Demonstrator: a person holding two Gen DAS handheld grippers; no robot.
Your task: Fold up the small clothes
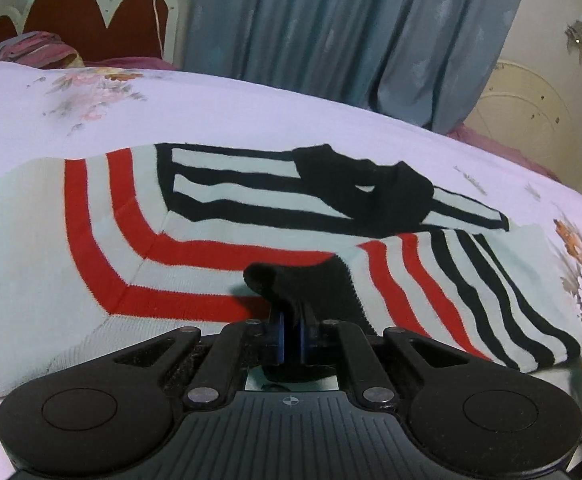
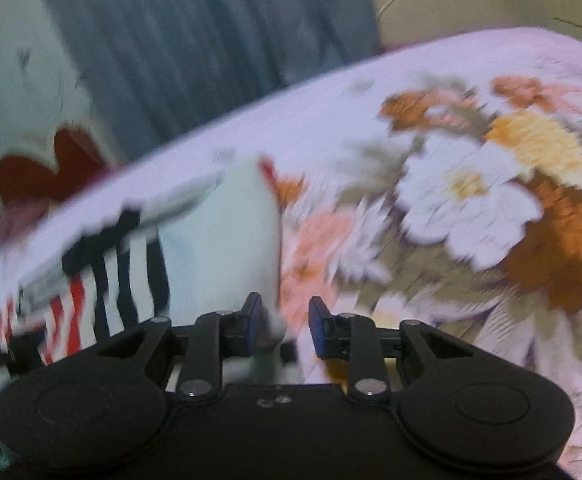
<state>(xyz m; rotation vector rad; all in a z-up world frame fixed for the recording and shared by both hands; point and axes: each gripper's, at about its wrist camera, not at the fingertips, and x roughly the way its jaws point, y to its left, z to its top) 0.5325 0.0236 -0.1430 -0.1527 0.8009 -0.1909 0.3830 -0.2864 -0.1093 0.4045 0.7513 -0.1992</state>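
A pale mint knit sweater with red and black stripes lies flat on the bed, its black collar at the far side. My left gripper is shut on the sweater's black cuff, which bunches up out of the blue pads over the striped chest. In the blurred right wrist view, my right gripper stands open at the sweater's pale corner. That corner lies against the left pad, with flowered sheet showing in the rest of the gap.
The bed carries a lilac sheet with flower prints. A red and white headboard and a pillow are at the far left. Grey-blue curtains hang behind the bed, and a cream cabinet stands at the right.
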